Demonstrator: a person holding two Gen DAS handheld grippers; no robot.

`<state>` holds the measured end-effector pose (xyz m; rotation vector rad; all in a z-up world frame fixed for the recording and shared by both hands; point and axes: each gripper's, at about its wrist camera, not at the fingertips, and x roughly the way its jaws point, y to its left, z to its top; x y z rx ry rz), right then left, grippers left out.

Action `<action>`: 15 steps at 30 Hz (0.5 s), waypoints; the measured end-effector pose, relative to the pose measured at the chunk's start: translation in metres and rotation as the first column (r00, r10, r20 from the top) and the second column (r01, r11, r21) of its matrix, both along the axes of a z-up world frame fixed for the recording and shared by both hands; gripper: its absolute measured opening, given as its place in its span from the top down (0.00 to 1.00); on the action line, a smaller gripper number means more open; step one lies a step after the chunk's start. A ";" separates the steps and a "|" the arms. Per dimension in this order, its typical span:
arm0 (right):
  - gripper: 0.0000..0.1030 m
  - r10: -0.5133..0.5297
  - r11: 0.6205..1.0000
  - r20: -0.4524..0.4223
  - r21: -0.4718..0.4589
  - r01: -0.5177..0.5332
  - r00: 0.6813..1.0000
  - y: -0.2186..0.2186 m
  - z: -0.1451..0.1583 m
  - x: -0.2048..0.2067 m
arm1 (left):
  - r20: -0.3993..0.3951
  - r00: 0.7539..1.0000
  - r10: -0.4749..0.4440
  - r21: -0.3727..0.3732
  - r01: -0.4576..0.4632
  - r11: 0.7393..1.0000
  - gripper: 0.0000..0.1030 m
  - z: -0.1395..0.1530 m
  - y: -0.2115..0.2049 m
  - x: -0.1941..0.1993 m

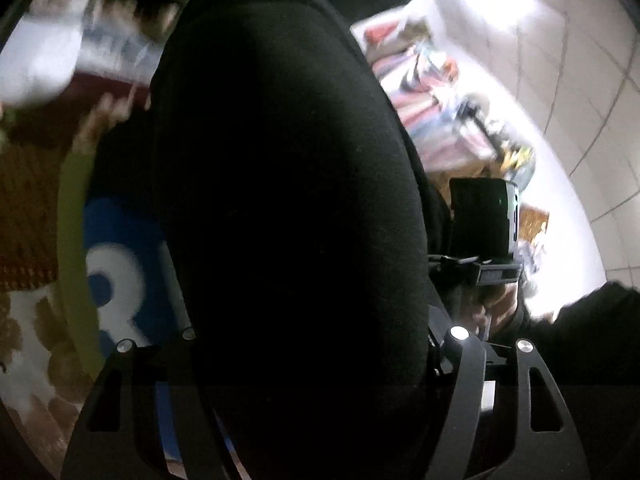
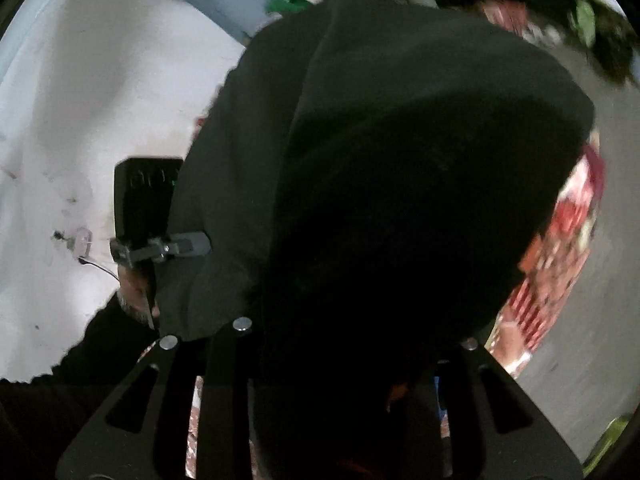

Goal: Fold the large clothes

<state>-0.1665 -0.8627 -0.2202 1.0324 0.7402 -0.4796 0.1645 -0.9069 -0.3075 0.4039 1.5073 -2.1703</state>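
A large black garment fills the middle of the left wrist view and drapes over my left gripper, hiding the fingertips. The same black garment covers my right gripper in the right wrist view. Both grippers look shut on the cloth and hold it up in the air. The right gripper's camera body shows at the right of the left wrist view. The left gripper's camera body shows at the left of the right wrist view.
A blue mat with white figures and a brown patterned rug lie at the left. A pile of colourful clothes lies by a white tiled floor. A red patterned cloth and a white wall show in the right wrist view.
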 end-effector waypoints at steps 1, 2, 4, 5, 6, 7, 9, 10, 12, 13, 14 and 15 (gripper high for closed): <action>0.72 -0.007 1.000 -0.003 0.014 0.007 1.000 0.001 -0.030 0.000 | 0.024 1.000 0.011 0.044 -0.012 0.999 0.31 -0.032 -0.005 0.003; 0.72 -0.029 0.999 0.002 0.042 0.029 1.000 0.000 -0.068 -0.005 | 0.026 0.999 0.046 0.100 -0.048 0.994 0.31 -0.074 -0.007 0.010; 0.70 -0.044 0.999 0.078 0.028 0.041 0.996 0.003 -0.097 -0.011 | -0.024 0.996 0.090 0.078 -0.087 0.993 0.30 -0.095 -0.006 0.015; 0.68 -0.027 1.000 0.090 -0.007 0.028 0.996 0.003 -0.097 -0.011 | -0.031 0.996 0.088 0.060 -0.086 0.995 0.30 -0.091 -0.005 0.015; 0.65 -0.015 1.000 0.097 -0.014 0.016 0.995 0.006 -0.096 -0.009 | -0.026 0.997 0.078 0.050 -0.077 0.996 0.29 -0.088 -0.004 0.015; 0.63 -0.001 1.000 0.107 0.003 0.001 0.994 0.005 -0.098 -0.006 | -0.017 0.997 0.069 0.050 -0.068 0.996 0.29 -0.088 -0.003 0.015; 0.55 0.018 0.998 0.125 0.053 -0.024 0.992 0.002 -0.108 -0.006 | 0.015 0.999 0.043 0.058 -0.043 0.997 0.27 -0.086 -0.001 0.014; 0.54 0.025 0.998 0.129 0.061 -0.033 0.991 -0.009 -0.124 -0.011 | 0.027 0.999 0.038 0.068 -0.039 0.997 0.26 -0.085 0.000 0.013; 0.47 0.038 0.997 0.125 0.060 -0.046 0.991 -0.007 -0.126 -0.020 | 0.061 0.997 0.037 0.072 -0.041 0.997 0.21 -0.077 -0.002 0.010; 0.45 0.043 0.997 0.116 0.055 -0.049 0.992 -0.009 -0.125 -0.026 | 0.092 0.995 0.040 0.065 -0.046 0.997 0.17 -0.072 -0.003 0.008; 0.36 0.050 0.997 0.102 0.049 -0.055 0.994 -0.010 -0.123 -0.033 | 0.140 0.989 0.045 0.037 -0.050 0.998 0.16 -0.062 0.001 0.006; 0.21 0.054 0.997 0.075 0.042 -0.057 0.996 -0.011 -0.121 -0.043 | 0.171 0.984 0.049 0.017 -0.053 0.998 0.14 -0.056 0.005 0.006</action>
